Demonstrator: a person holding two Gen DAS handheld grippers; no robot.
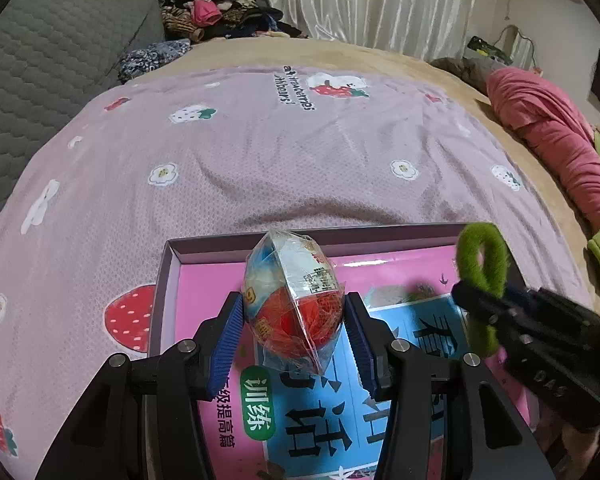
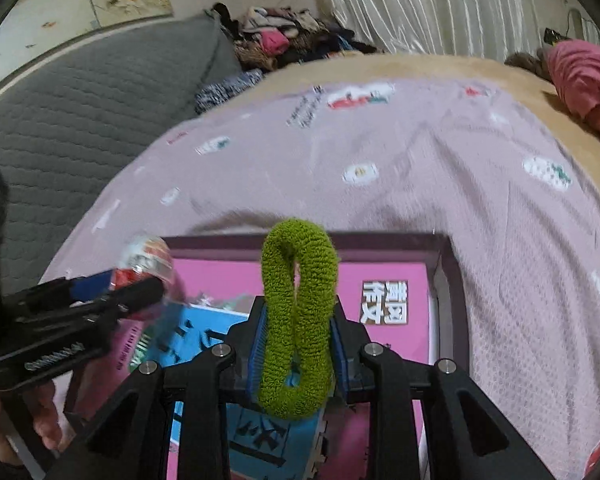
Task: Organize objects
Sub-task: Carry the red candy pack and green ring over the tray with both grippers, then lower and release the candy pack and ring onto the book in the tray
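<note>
My left gripper (image 1: 294, 312) is shut on a plastic-wrapped red and blue egg-shaped packet (image 1: 294, 300) and holds it above a shallow purple box (image 1: 204, 242) that has a pink and blue book (image 1: 320, 408) inside. My right gripper (image 2: 298, 332) is shut on a green fuzzy hair tie (image 2: 298, 312), pinched into a figure-eight, above the same box (image 2: 444, 280). The right gripper with the hair tie (image 1: 482, 264) shows at the right of the left wrist view. The left gripper and packet (image 2: 148, 260) show at the left of the right wrist view.
The box lies on a pink strawberry-print sheet (image 1: 260, 160) over a beige bed. A grey quilted headboard (image 1: 40, 60) is at the left, a clothes pile (image 1: 216, 12) at the back and a pink garment (image 1: 552, 136) at the right.
</note>
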